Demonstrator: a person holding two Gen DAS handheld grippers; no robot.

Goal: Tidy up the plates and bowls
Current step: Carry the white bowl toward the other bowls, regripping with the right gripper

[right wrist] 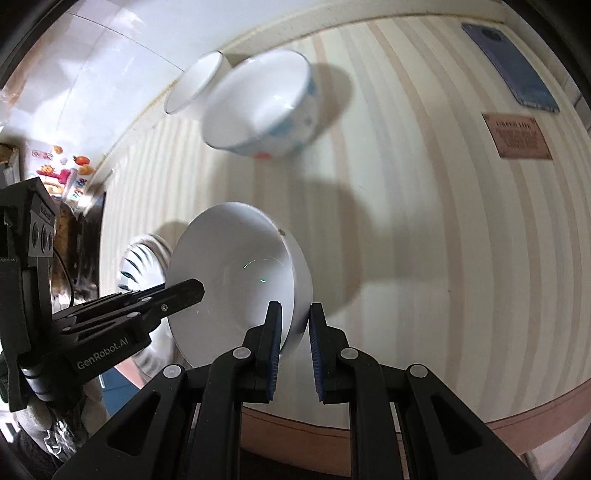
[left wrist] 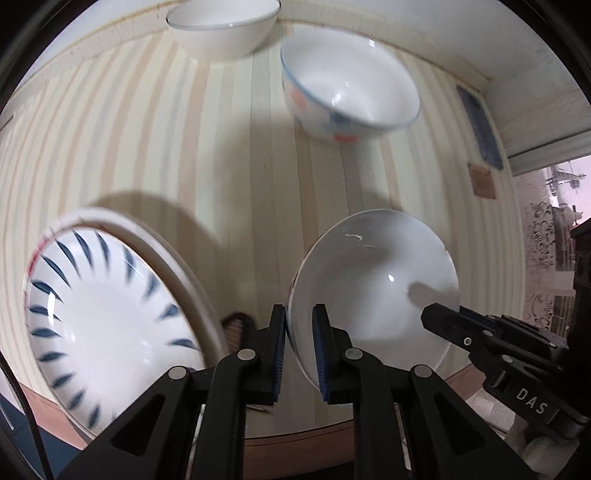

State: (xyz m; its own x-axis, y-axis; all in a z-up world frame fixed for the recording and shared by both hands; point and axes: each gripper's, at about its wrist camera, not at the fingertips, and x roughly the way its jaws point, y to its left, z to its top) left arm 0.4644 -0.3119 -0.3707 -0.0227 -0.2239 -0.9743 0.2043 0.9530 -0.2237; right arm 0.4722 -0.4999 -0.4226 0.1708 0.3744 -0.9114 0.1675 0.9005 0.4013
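Observation:
A plain white bowl (left wrist: pixel 376 288) (right wrist: pixel 232 280) hangs tilted above the striped table, held from both sides. My left gripper (left wrist: pixel 299 314) is shut on its left rim, and my right gripper (right wrist: pixel 295 310) is shut on the opposite rim. The right gripper (left wrist: pixel 436 317) shows at the bowl's far side in the left wrist view, and the left gripper (right wrist: pixel 192 290) shows the same way in the right wrist view. A plate with blue dashes (left wrist: pixel 103 325) (right wrist: pixel 142 262) lies left of the bowl, on a cream-rimmed plate. Further back stand a blue-and-red patterned bowl (left wrist: pixel 351 96) (right wrist: pixel 262 107) and a white bowl (left wrist: pixel 221 26) (right wrist: pixel 192 85).
A blue phone (left wrist: pixel 478 125) (right wrist: pixel 509 66) and a brown card (left wrist: pixel 482 181) (right wrist: pixel 517 136) lie at the table's right side. The table's wooden front edge (right wrist: pixel 517 421) runs just below the grippers. A white wall backs the table.

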